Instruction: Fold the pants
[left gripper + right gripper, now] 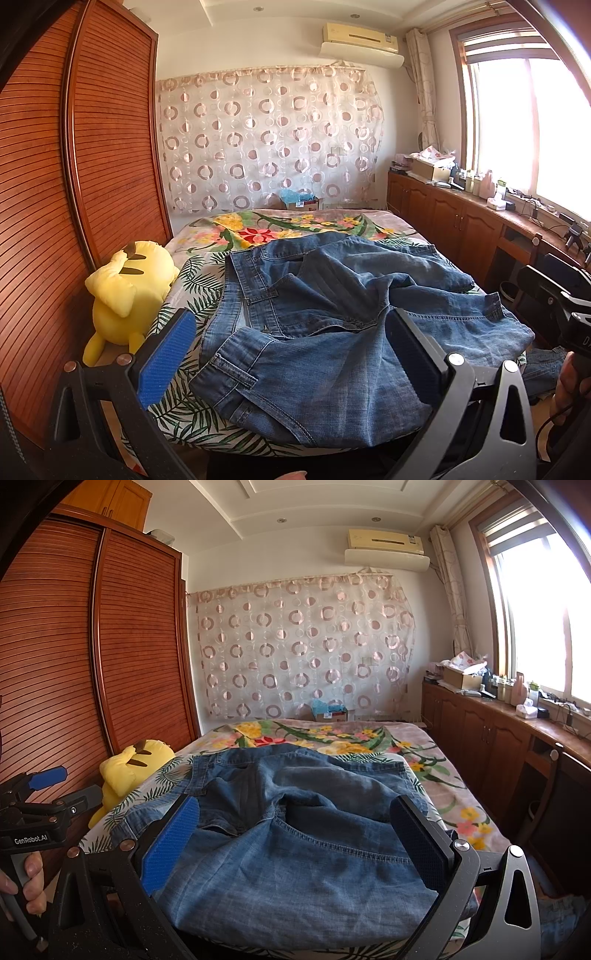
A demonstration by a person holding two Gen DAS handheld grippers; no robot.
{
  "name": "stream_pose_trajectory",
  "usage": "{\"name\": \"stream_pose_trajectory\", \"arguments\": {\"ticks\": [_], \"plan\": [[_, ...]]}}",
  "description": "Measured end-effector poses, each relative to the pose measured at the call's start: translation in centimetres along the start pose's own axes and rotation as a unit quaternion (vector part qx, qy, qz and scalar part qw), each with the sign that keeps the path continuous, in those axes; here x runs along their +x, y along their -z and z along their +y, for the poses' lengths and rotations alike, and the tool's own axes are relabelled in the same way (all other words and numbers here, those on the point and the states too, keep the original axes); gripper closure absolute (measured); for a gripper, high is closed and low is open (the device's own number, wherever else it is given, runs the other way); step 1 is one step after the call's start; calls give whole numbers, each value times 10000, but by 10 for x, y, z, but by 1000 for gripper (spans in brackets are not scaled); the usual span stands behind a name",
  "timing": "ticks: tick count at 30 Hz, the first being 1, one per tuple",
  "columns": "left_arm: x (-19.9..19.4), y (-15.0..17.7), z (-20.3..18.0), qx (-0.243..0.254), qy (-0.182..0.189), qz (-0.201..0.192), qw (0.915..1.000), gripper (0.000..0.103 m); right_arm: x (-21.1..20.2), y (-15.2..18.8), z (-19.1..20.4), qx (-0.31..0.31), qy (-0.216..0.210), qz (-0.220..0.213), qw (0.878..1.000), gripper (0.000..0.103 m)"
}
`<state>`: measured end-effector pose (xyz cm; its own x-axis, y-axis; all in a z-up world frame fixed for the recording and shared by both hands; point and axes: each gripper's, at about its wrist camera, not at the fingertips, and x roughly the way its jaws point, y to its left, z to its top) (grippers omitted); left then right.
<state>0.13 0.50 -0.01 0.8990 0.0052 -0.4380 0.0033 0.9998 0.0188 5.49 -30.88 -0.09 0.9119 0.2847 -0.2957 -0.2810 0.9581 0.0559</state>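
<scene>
A pair of blue denim pants [332, 314] lies crumpled on the bed, waistband toward the left, legs bunched toward the right; it also shows in the right wrist view [295, 830]. My left gripper [291, 354] is open, hovering above the near part of the pants, fingers wide apart with nothing between them. My right gripper [295, 838] is open, above the near edge of the pants. The left gripper also shows at the left of the right wrist view [48, 786], and the right gripper at the right edge of the left wrist view [561, 295].
The bed [295, 225] has a floral cover. A yellow plush toy [125, 291] lies at its left edge beside a wooden slatted wardrobe [74, 184]. Wooden cabinets [461, 218] with clutter run under the window on the right. A cardboard box [303, 201] stands beyond the bed.
</scene>
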Motion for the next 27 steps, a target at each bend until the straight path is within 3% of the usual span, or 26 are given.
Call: {"name": "stream_pose_trajectory", "arguments": {"ticks": [27], "plan": [[5, 3, 0, 11, 19, 53, 10000, 1, 2, 1, 1, -1, 15, 24, 10000, 0]]}}
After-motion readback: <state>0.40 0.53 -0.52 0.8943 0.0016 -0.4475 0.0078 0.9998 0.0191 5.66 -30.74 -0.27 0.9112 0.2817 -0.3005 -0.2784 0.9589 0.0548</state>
